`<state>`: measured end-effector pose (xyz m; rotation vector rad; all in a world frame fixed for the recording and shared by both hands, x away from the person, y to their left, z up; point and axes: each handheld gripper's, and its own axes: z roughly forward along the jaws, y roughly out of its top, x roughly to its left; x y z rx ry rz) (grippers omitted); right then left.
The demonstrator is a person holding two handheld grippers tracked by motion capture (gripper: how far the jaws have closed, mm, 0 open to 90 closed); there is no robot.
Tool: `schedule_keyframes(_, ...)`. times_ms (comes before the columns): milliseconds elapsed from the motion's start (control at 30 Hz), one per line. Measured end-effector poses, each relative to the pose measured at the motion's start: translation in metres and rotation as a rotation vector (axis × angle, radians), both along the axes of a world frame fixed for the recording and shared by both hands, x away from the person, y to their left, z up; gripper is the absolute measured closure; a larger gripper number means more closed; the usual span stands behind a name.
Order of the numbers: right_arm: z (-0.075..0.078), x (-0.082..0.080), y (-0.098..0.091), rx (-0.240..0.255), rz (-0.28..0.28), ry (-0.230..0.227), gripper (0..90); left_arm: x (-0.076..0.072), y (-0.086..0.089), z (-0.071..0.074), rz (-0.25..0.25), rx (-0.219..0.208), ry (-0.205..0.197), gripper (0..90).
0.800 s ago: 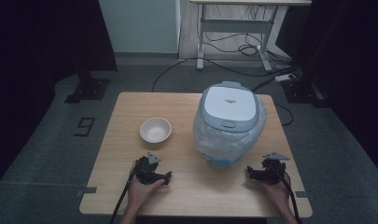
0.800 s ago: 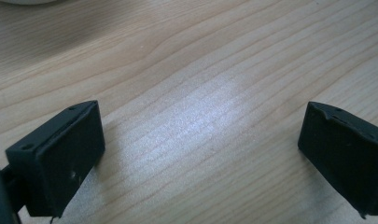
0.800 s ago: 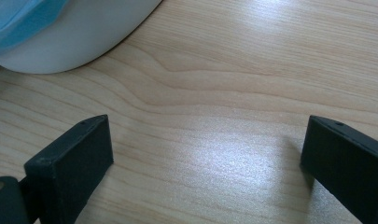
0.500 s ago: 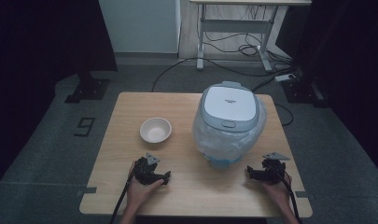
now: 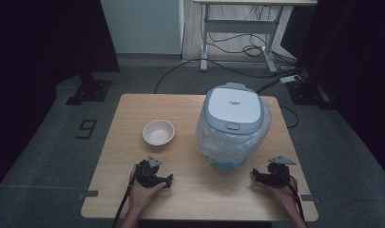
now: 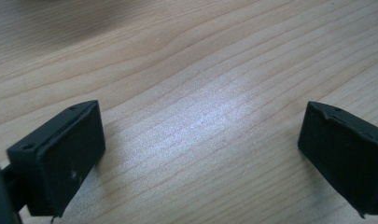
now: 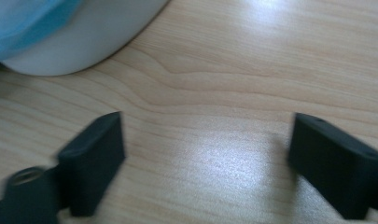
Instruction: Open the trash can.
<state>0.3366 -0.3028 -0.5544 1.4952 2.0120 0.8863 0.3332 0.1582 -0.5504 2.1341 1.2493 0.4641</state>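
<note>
A white and grey rice cooker [image 5: 234, 118], its body wrapped in clear plastic, stands lid down on the right half of the wooden table [image 5: 133, 109]. To its left sits a small empty white bowl [image 5: 158, 131]. My left gripper [image 5: 167, 180] rests on the table near the front edge, below the bowl, held by a hand. Its jaws stand wide apart over bare wood [image 6: 200, 154]. My right gripper [image 5: 256, 175] lies at the front right, just beside the cooker's base [image 7: 84, 42], open with nothing between its fingers [image 7: 205, 158].
Bare wood lies between the two grippers along the front edge. Beyond the table the floor is grey, with cables [image 5: 237, 47] and a desk frame [image 5: 204, 38] at the back. Dark curtains hang on both sides.
</note>
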Motion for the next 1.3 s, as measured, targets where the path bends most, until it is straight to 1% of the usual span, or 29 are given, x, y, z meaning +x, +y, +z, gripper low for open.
schedule_keyframes(100, 0.001, -0.001, -0.003, 0.009, 0.013, 0.003, 14.6, -0.001, 0.000, 0.000, 0.000, -0.001, -0.001, 1.6)
schedule_keyframes(133, 0.002, -0.002, -0.005, 0.035, 0.020, 0.007, 15.3, -0.001, 0.000, 0.000, 0.000, -0.001, -0.001, 1.6)
schedule_keyframes(167, 0.002, -0.002, -0.006, 0.040, 0.023, 0.005, 15.7, -0.001, 0.000, 0.000, 0.000, -0.001, -0.001, 1.6)
schedule_keyframes(300, 0.010, -0.008, -0.011, 0.061, 0.032, -0.028, 20.8, -0.001, 0.000, 0.000, 0.000, -0.001, -0.001, 1.6)
schedule_keyframes(333, 0.013, -0.009, -0.013, 0.067, 0.033, -0.042, 23.8, -0.001, 0.000, 0.000, 0.000, -0.001, -0.001, 1.6)
schedule_keyframes(400, 0.019, -0.014, -0.017, 0.077, 0.026, -0.087, 34.1, -0.001, 0.000, 0.000, -0.001, -0.001, -0.001, 1.6)
schedule_keyframes(500, 0.030, -0.021, -0.026, 0.134, 0.031, -0.134, 46.9, -0.001, 0.000, 0.000, 0.000, -0.001, -0.001, 1.6)
schedule_keyframes(567, 0.035, -0.025, -0.032, 0.163, 0.036, -0.157, 53.5, -0.001, 0.000, 0.000, 0.000, -0.001, -0.001, 1.6)
schedule_keyframes(633, 0.039, -0.027, -0.036, 0.188, 0.048, -0.165, 59.4, -0.001, 0.000, 0.000, 0.000, -0.001, -0.001, 1.6)
schedule_keyframes(800, 0.050, -0.031, -0.039, 0.213, 0.092, -0.190, 75.6, -0.001, 0.000, 0.000, 0.000, -0.001, -0.001, 1.6)
schedule_keyframes(867, 0.054, -0.032, -0.040, 0.224, 0.108, -0.198, 80.5, -0.001, 0.000, 0.000, 0.000, -0.001, -0.001, 1.6)
schedule_keyframes(900, 0.054, -0.032, -0.040, 0.224, 0.108, -0.198, 80.5, -0.001, 0.000, 0.000, 0.000, -0.001, -0.001, 1.6)
schedule_keyframes(933, 0.056, -0.033, -0.040, 0.228, 0.111, -0.200, 83.2, -0.001, 0.000, 0.000, 0.000, -0.001, -0.001, 1.6)
schedule_keyframes(1000, 0.064, -0.035, -0.040, 0.243, 0.135, -0.222, 89.6, -0.001, 0.000, 0.000, 0.000, -0.001, -0.001, 1.6)
schedule_keyframes(1067, 0.066, -0.035, -0.039, 0.244, 0.144, -0.231, 89.8, -0.001, 0.000, 0.000, 0.000, -0.001, -0.001, 1.6)
schedule_keyframes(1100, 0.072, -0.036, -0.038, 0.247, 0.163, -0.248, 89.9, -0.001, 0.000, 0.000, 0.000, -0.002, -0.002, 1.7)
schedule_keyframes(1133, 0.072, -0.036, -0.038, 0.247, 0.163, -0.248, 89.9, -0.001, 0.000, 0.000, 0.000, -0.002, -0.002, 1.8)
schedule_keyframes(1167, 0.077, -0.038, -0.037, 0.251, 0.179, -0.262, 89.9, -0.001, 0.000, 0.000, 0.000, -0.004, -0.003, 2.1)
schedule_keyframes(1233, 0.080, -0.038, -0.036, 0.254, 0.189, -0.268, 89.9, -0.002, 0.000, 0.000, -0.003, -0.004, -0.003, 2.3)
schedule_keyframes(1267, 0.083, -0.039, -0.036, 0.258, 0.199, -0.274, 89.9, -0.002, 0.000, 0.000, -0.004, -0.003, -0.004, 2.3)
schedule_keyframes(1300, 0.089, -0.041, -0.036, 0.271, 0.213, -0.291, 89.9, -0.003, 0.000, 0.000, -0.008, -0.002, -0.003, 2.3)
